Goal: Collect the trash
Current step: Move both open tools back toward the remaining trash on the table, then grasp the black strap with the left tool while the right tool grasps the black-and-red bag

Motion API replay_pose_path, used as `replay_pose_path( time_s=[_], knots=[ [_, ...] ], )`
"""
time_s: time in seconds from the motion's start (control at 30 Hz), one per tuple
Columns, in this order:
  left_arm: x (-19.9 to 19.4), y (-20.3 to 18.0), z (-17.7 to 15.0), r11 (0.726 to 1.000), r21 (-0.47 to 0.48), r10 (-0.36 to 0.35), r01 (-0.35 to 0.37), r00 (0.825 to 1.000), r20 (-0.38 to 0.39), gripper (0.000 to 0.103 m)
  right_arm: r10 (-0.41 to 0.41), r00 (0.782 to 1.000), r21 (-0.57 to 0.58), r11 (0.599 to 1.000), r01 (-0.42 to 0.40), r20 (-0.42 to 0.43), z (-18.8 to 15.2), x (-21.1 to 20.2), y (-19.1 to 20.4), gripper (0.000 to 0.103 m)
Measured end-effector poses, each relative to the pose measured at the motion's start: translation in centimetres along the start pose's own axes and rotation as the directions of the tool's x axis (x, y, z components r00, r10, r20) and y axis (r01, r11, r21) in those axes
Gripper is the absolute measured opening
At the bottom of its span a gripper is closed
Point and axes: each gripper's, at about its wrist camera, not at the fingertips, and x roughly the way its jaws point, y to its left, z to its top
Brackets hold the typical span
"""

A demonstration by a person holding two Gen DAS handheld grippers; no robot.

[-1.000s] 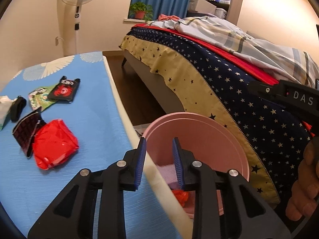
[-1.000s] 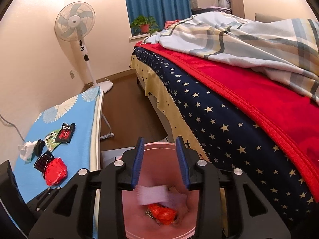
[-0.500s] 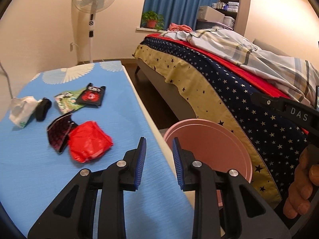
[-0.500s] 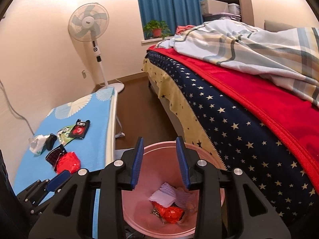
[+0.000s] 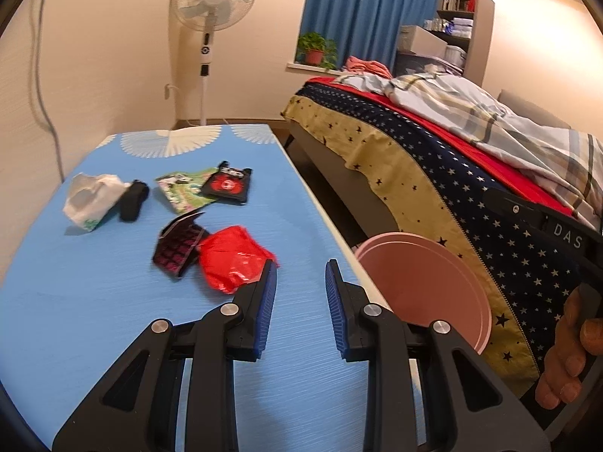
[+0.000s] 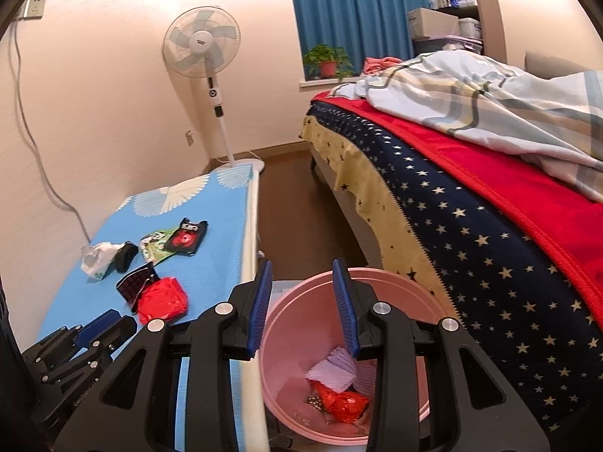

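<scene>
Bed (image 6: 471,203) fills your right side, star-print cover hanging down to the floor. Worktop (image 5: 94,301), blue cloth with white fan pattern, sits on your left. Pink bin (image 6: 377,286) stands on the floor in the gap between the two, against the worktop edge; it already holds white paper and a red wrapper.

Trash left on the worktop, a loose cluster well back from the near edge:
- White crumpled bag (image 5: 92,197), far left, a small black item (image 5: 132,199) touching it.
- Green packet (image 5: 181,188) with the black-and-red packet (image 5: 228,185) overlapping it.
- Dark checked wrapper (image 5: 177,248), touching the red plastic bag.
- Red plastic bag (image 5: 233,260), nearest piece.

Left gripper (image 5: 301,288): fingers parted to a moderate gap, holding nothing, hanging over the worktop with the left finger tip right at the red bag's edge. Right gripper (image 6: 303,305): fingers wider apart, empty, poised above the bin mouth.

Handling, as a judgement: the red bag looks feather-light, soft and slick; it will crush flat and may slide off the cloth if you nudge it. Take it across the puffed middle or a raised fold, not a flat edge. Close fully; thin film slips out of a loose pinch. Watch that the checked wrapper does not drag along.
</scene>
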Motion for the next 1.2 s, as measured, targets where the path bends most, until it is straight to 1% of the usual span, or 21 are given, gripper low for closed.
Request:
replay_pose_path(
  time_s=[0.23, 0.27, 0.3, 0.37, 0.4, 0.47, 0.5, 0.53, 0.8, 0.83, 0.87, 0.9, 0.93, 0.97, 1.0, 1.03, 1.07, 1.1, 1.13, 1.17, 1.2],
  knots=[
    [-0.2, 1.6, -0.2, 0.998, -0.038, 0.041, -0.041, 0.999, 0.005, 0.027, 0.038, 0.999, -0.021, 0.999, -0.038, -0.003, -0.2, 0.5, 1.5, 0.034],
    [-0.1, 1.9, -0.3, 0.998, -0.044, 0.047, -0.047, 0.999, 0.005, 0.027, 0.043, 0.999, -0.020, 0.999, -0.043, -0.004, -0.2, 0.6, 1.6, 0.036],
    [0.0, 2.1, -0.3, 0.997, -0.049, 0.053, -0.053, 0.999, 0.006, 0.027, 0.047, 0.999, -0.019, 0.999, -0.048, -0.004, -0.2, 0.6, 1.7, 0.039],
    [0.1, 2.3, -0.3, 0.996, -0.059, 0.068, -0.067, 0.998, 0.008, 0.027, 0.055, 0.998, -0.020, 0.998, -0.055, 0.004, -0.2, 0.6, 1.9, 0.060],
    [0.2, 2.5, -0.3, 0.995, -0.063, 0.076, -0.075, 0.997, 0.010, 0.028, 0.059, 0.998, -0.024, 0.998, -0.058, 0.009, -0.2, 0.6, 2.0, 0.063],
    [0.4, 2.8, -0.3, 0.992, -0.075, 0.106, -0.105, 0.994, 0.013, 0.041, 0.066, 0.998, -0.038, 0.997, -0.065, 0.016, -0.1, 0.5, 2.4, 0.071],
    [0.4, 3.0, -0.3, 0.990, -0.080, 0.119, -0.117, 0.993, 0.015, 0.055, 0.068, 0.998, -0.044, 0.997, -0.067, 0.019, 0.0, 0.5, 2.6, 0.072],
    [0.4, 3.3, -0.3, 0.986, -0.092, 0.139, -0.137, 0.990, 0.023, 0.057, 0.070, 0.997, -0.048, 0.996, -0.069, 0.023, 0.0, 0.4, 2.7, 0.075],
    [0.3, 6.5, 0.0, 0.964, -0.179, 0.208, -0.195, 0.977, 0.052, 0.058, 0.111, 0.994, -0.061, 0.992, -0.110, 0.014, 0.2, 1.3, 4.0, 0.076],
    [0.2, 7.1, 0.2, 0.959, -0.198, 0.218, -0.203, 0.974, 0.058, 0.055, 0.118, 0.993, -0.062, 0.991, -0.117, 0.012, 0.2, 1.5, 4.2, 0.076],
    [0.1, 7.5, 0.3, 0.954, -0.213, 0.228, -0.209, 0.971, 0.068, 0.052, 0.125, 0.992, -0.062, 0.990, -0.125, 0.008, 0.2, 1.7, 4.4, 0.076],
    [0.0, 7.9, 0.4, 0.951, -0.225, 0.234, -0.212, 0.970, 0.074, 0.045, 0.132, 0.991, -0.062, 0.989, -0.131, 0.006, 0.2, 1.9, 4.6, 0.076],
    [-0.1, 8.5, 0.7, 0.947, -0.240, 0.240, -0.215, 0.968, 0.079, 0.040, 0.140, 0.990, -0.062, 0.988, -0.139, 0.003, 0.2, 2.1, 4.8, 0.073],
    [-0.2, 9.0, 0.8, 0.943, -0.250, 0.245, -0.218, 0.966, 0.082, 0.038, 0.152, 0.988, -0.061, 0.987, -0.151, -0.002, 0.2, 2.4, 5.1, 0.066],
    [-0.2, 9.4, 1.0, 0.941, -0.258, 0.250, -0.221, 0.965, 0.084, 0.033, 0.161, 0.987, -0.061, 0.985, -0.161, -0.007, 0.2, 2.6, 5.3, 0.063],
    [-0.1, 9.9, 1.1, 0.937, -0.268, 0.254, -0.223, 0.964, 0.085, 0.029, 0.172, 0.985, -0.060, 0.983, -0.172, -0.014, 0.2, 2.8, 5.5, 0.055],
    [-0.1, 10.3, 1.2, 0.935, -0.275, 0.255, -0.223, 0.963, 0.085, 0.028, 0.185, 0.983, -0.059, 0.981, -0.186, -0.022, 0.3, 3.1, 5.7, 0.047],
    [0.1, 10.8, 1.3, 0.933, -0.282, 0.254, -0.222, 0.964, 0.081, 0.028, 0.199, 0.980, -0.062, 0.978, -0.200, -0.032, 0.4, 3.5, 6.1, 0.042],
    [0.4, 11.3, 1.5, 0.931, -0.292, 0.253, -0.222, 0.964, 0.075, 0.028, 0.208, 0.977, -0.066, 0.975, -0.210, -0.038, 0.5, 3.7, 6.4, 0.036],
    [0.7, 11.7, 1.6, 0.929, -0.299, 0.251, -0.220, 0.965, 0.070, 0.027, 0.222, 0.974, -0.076, 0.971, -0.225, -0.041, 0.8, 3.9, 7.0, 0.032],
    [1.0, 12.1, 1.7, 0.927, -0.305, 0.248, -0.217, 0.967, 0.065, 0.028, 0.230, 0.972, -0.085, 0.969, -0.232, -0.041, 1.0, 4.1, 7.3, 0.031]
  ],
)
